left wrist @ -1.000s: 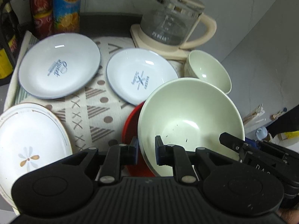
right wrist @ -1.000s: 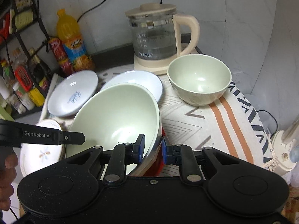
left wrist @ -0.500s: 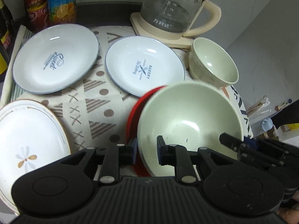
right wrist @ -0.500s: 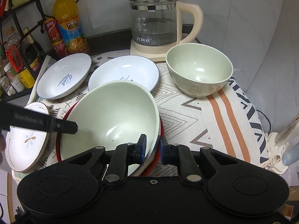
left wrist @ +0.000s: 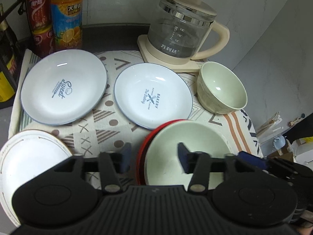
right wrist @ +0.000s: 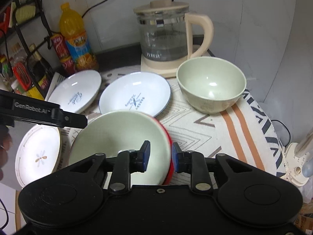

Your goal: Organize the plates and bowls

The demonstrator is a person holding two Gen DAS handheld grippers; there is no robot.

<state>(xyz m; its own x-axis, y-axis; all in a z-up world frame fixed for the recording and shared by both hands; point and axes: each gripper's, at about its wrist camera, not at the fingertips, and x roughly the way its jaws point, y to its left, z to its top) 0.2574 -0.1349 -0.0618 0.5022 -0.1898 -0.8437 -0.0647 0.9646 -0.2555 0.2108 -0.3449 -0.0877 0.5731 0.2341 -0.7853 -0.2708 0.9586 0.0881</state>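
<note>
The wide pale-green bowl (left wrist: 182,152) sits nested in a red bowl (left wrist: 142,152) on the patterned tablecloth (left wrist: 109,125). The left gripper (left wrist: 154,157) has just spread, released, astride both rims; the right gripper (right wrist: 160,155) has just been loosening, seemingly clear of the rims between its jaws.

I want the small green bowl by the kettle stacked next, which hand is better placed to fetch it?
Probably right. The right gripper is nearer the small green bowl, though the nested bowls' rims are still between its pads. The left gripper, jaws just opened, is across the stack.
</note>
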